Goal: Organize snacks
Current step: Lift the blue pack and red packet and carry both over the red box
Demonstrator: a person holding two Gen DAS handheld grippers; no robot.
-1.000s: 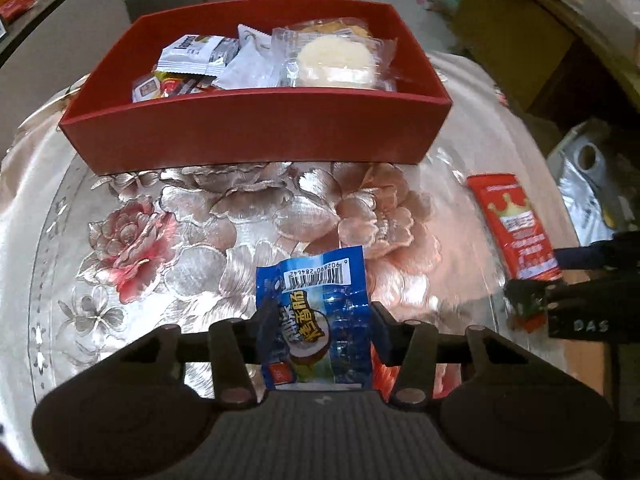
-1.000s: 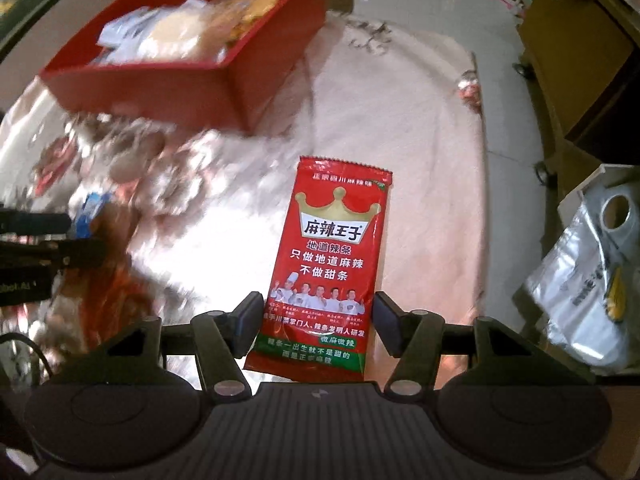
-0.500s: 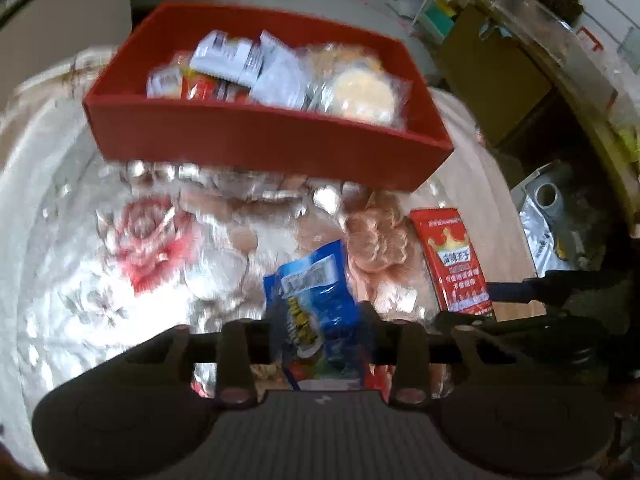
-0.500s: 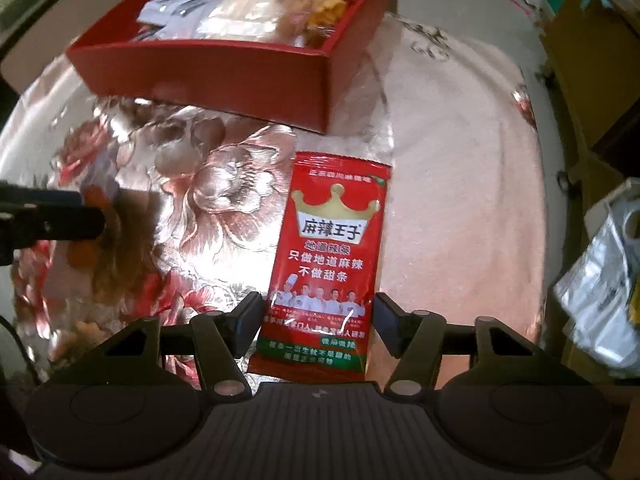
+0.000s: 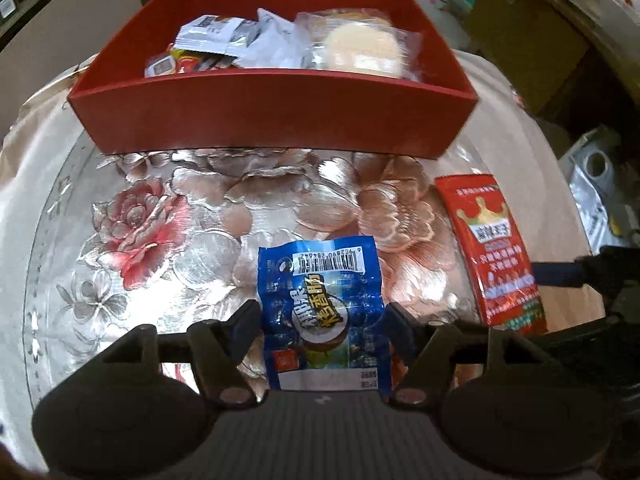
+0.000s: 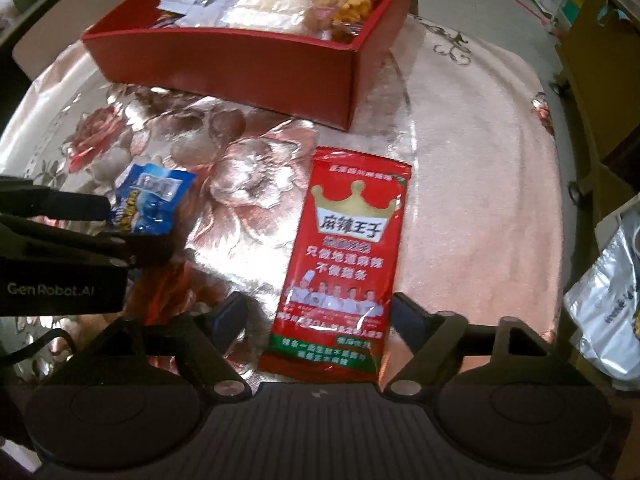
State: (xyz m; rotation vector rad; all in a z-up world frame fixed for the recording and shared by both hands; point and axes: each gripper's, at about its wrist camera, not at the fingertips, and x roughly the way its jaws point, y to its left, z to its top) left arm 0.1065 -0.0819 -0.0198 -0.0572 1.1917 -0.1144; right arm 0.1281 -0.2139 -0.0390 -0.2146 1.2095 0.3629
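Observation:
A blue snack packet point(image 5: 320, 304) lies barcode end away from me, between the fingers of my left gripper point(image 5: 322, 322). Those jaws are opening, and the pads stand right at the packet's edges without squeezing it. A long red spicy-strip packet point(image 6: 340, 256) lies flat on the cloth between the fingers of my right gripper point(image 6: 318, 314), whose jaws are opening with a clear gap on each side. The red box point(image 5: 272, 108) holding several wrapped snacks stands behind both packets. The right wrist view also shows the left gripper point(image 6: 116, 226) around the blue packet point(image 6: 148, 200).
A shiny flowered tablecloth point(image 5: 152, 232) covers the round table. Its right edge drops off near a silver foil bag point(image 6: 604, 300) on the floor. Cardboard boxes point(image 5: 532, 36) and furniture stand at the back right.
Both grippers' jaws have spread wider. The blue packet, squeezed narrow before, now sits flatter at full width. The red packet now has free space on both sides.

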